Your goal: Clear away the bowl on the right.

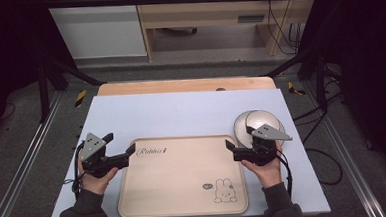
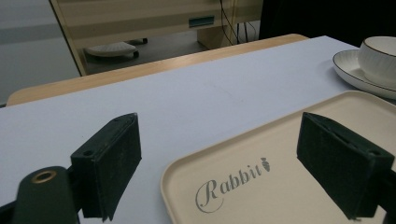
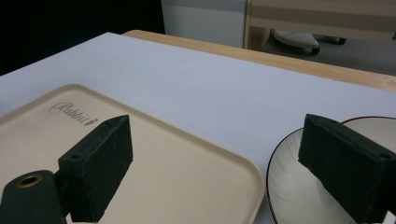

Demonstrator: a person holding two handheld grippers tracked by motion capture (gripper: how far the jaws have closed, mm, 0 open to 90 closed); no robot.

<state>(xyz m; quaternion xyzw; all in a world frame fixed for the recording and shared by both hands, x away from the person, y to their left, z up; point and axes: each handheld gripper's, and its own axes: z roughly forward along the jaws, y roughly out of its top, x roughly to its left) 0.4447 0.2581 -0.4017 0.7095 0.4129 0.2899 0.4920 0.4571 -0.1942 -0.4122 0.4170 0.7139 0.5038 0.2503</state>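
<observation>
A beige tray (image 1: 185, 189) printed with "Rabbit" and a small bunny drawing lies flat at the table's front middle. My left gripper (image 1: 120, 144) is open at the tray's far left corner. In the left gripper view the tray corner (image 2: 289, 186) lies between the wide-apart jaws of the left gripper (image 2: 222, 135). My right gripper (image 1: 243, 142) is open at the tray's far right corner. The right gripper view shows the right gripper (image 3: 217, 135) with one jaw over the tray (image 3: 177, 177) and the other over a white saucer (image 3: 289, 186). Neither gripper holds anything.
A white cup (image 2: 379, 58) stands on the saucer (image 1: 259, 122) just right of the tray's far corner. The table is covered by a pale board (image 1: 181, 114), with a wooden edge at the back. Beyond it are the floor, cabinets and cables.
</observation>
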